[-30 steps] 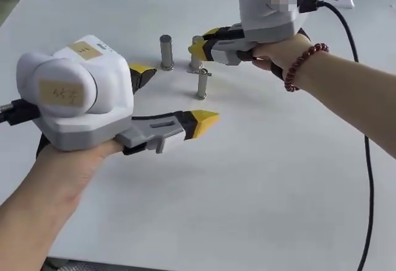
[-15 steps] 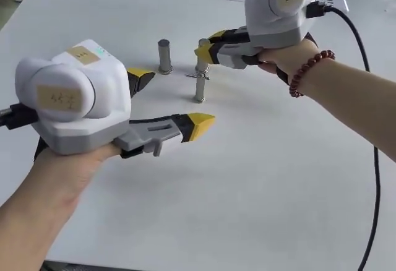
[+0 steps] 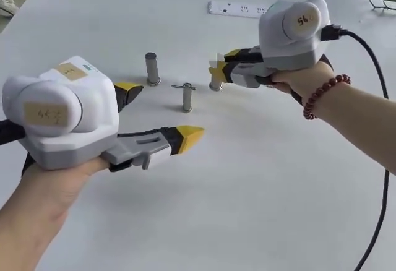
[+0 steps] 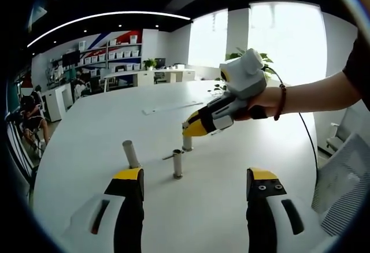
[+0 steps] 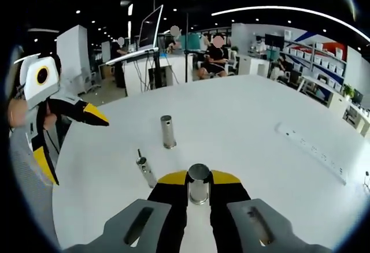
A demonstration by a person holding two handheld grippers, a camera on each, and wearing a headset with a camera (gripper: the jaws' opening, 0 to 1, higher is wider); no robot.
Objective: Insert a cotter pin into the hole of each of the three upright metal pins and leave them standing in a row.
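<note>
Looking down in the head view, found three metal pins upright on the desk (image 3: pixel 247 178): first pin (image 3: pixel 151 68) bare, middle pin (image 3: pixel 187 99) carrying a cotter pin (image 3: pixel 184 87) through its top, third pin (image 3: pixel 216 85) pinched in the right claw (image 3: pixel 218 71). Held the left claw (image 3: pixel 158 115) spread, near but clear of all three.

Turning to the left gripper view, saw its own jaws wide apart, with the three pins beyond them in a loose line.

Passing to the right gripper view, saw both jaws pressed on the third pin, no cotter visible on it. Judged one pin of three finished, two probably left, and the row wanting straightening.
</note>
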